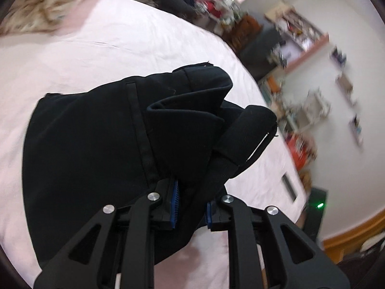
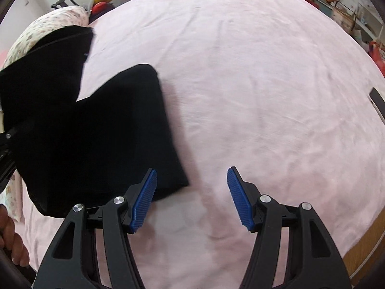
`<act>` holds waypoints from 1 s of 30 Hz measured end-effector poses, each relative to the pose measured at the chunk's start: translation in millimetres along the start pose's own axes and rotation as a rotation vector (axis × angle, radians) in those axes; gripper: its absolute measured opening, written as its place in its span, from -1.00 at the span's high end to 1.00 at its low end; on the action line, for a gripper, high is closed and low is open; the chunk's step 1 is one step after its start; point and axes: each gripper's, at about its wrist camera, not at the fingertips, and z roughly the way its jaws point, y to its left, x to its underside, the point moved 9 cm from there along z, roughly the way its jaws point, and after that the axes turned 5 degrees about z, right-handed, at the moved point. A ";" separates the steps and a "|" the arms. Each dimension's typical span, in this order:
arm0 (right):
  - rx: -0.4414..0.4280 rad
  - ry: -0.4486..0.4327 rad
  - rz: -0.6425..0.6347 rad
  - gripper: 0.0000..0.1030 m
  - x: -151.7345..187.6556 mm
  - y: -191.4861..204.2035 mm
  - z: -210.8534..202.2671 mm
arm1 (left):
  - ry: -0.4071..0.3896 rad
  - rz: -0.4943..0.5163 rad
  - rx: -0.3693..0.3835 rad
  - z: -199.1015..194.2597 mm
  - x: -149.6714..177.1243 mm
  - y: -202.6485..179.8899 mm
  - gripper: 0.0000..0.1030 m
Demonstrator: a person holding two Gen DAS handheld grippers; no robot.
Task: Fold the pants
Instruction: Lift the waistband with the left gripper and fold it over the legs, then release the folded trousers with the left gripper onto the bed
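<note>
The left gripper [image 1: 191, 203] pinches bunched black pants [image 1: 96, 149] at lower centre — the thick wad could slip loose — while the right gripper [image 2: 191, 198] hangs spread, empty, above the pink bedsheet [image 2: 264, 84].

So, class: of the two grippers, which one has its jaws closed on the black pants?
The left gripper: black pants fabric is bunched between its blue pads. The right gripper has its jaws apart over the bare pink sheet.

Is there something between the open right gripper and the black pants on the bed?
Nothing visible. The right gripper hangs with jaws apart over bare pink sheet; the pants lie just left of it, their edge beside its left finger. The left gripper grips them.
</note>
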 end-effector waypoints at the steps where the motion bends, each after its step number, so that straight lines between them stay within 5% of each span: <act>1: 0.005 0.002 0.004 -0.22 0.9 -4.6 -0.2 | 0.029 0.032 -0.012 10.8 3.1 -6.5 0.70; 8: 0.025 -0.003 0.036 -0.22 2.0 -26.7 -4.7 | 0.178 0.210 -0.123 61.3 26.7 -26.3 0.69; 14: 0.048 -0.043 0.034 -0.22 -8.9 -32.3 -11.6 | 0.298 0.494 -0.332 103.3 55.6 -40.6 0.63; 18: 0.071 -0.092 0.035 -0.23 -26.5 -42.3 -26.3 | 0.336 0.767 -0.523 118.7 74.4 -59.5 0.07; 19: 0.072 -0.108 0.036 -0.23 -33.0 -44.5 -29.1 | 0.328 0.787 -0.535 118.4 74.5 -62.8 -0.29; 21: 0.056 -0.159 0.032 -0.22 -51.5 -43.3 -43.0 | 0.293 0.797 -0.504 112.0 76.8 -73.1 -0.96; 25: -0.099 -0.230 -0.001 -0.22 -91.2 -14.1 -67.7 | 0.246 0.787 -0.407 89.1 87.9 -92.1 -0.97; 30: -0.410 -0.108 -0.094 0.03 -95.0 71.6 -53.2 | 0.157 0.605 -0.336 22.0 92.3 -80.1 -0.97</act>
